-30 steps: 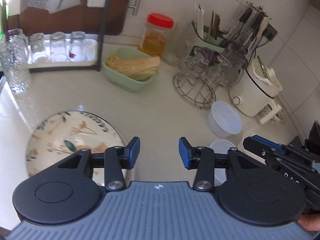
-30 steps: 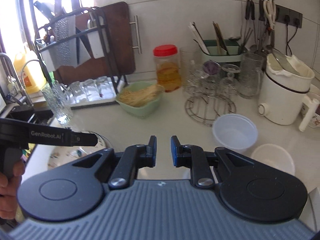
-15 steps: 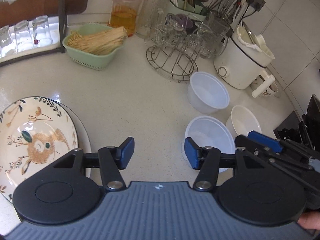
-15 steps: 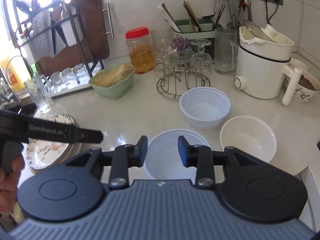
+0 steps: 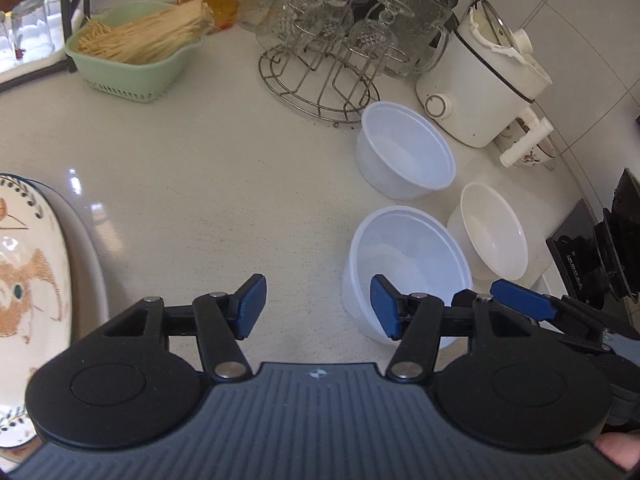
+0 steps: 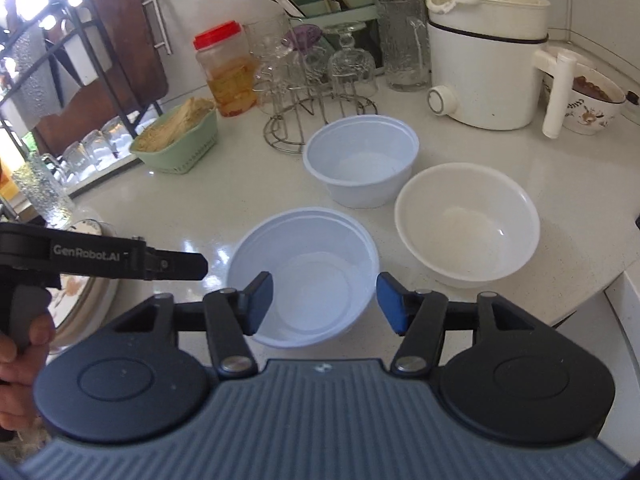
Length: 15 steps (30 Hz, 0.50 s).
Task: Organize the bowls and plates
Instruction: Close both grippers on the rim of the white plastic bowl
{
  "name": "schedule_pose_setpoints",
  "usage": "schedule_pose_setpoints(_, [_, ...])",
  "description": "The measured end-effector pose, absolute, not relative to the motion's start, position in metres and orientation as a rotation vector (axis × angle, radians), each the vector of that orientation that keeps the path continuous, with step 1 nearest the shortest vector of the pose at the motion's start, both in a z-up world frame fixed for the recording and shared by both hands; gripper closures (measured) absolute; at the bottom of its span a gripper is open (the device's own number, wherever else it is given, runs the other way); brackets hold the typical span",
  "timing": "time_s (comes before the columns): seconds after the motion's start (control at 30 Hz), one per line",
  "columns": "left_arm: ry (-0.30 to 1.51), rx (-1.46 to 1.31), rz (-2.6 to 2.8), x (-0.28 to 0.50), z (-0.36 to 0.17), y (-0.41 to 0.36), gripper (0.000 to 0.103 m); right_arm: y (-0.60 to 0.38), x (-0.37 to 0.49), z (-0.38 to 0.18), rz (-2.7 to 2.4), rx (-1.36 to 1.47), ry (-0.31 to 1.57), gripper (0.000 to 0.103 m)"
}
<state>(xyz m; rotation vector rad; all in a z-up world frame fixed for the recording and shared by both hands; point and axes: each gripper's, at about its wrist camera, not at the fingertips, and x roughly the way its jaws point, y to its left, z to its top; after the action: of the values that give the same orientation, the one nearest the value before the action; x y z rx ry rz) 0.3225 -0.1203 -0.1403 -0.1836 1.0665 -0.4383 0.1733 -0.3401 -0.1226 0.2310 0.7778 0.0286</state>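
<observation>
Three bowls sit grouped at centre-right of your right wrist view, all empty: a nearest translucent bowl (image 6: pixel 304 276), a second translucent bowl (image 6: pixel 360 160) behind it, and a white bowl (image 6: pixel 466 224) to the right. Your right gripper (image 6: pixel 324 304) hovers over the nearest bowl, jaws opening, gripping nothing. Your left gripper (image 5: pixel 316 312) is half open over bare counter (image 5: pixel 208 184), holding nothing. A floral plate (image 5: pixel 28 288) lies at that view's left edge. Farther back, a green basket (image 6: pixel 180 140) holds pale sticks and a red-lidded jar (image 6: pixel 226 72) holds amber liquid.
</observation>
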Motion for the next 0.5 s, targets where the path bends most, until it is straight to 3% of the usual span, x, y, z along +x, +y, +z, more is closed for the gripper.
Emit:
schedule_pose_setpoints(0.2, [1.116,-0.203,-0.470,0.327,-0.152,-0.140,0.045,-0.349,0.181,-0.133,-0.024,0.248,0.790,0.045])
schedule_pose_setpoints(0.37, [1.143,-0.181,-0.475,0.329,-0.158,-0.155,0.056,-0.349,0.185,-0.141,-0.025,0.242,0.813,0.063])
schedule_pose_setpoints(0.5, [1.147,-0.179,-0.474,0.331,-0.161,-0.160,0.073,-0.350,0.189,-0.147,-0.038,0.246,0.828,0.079])
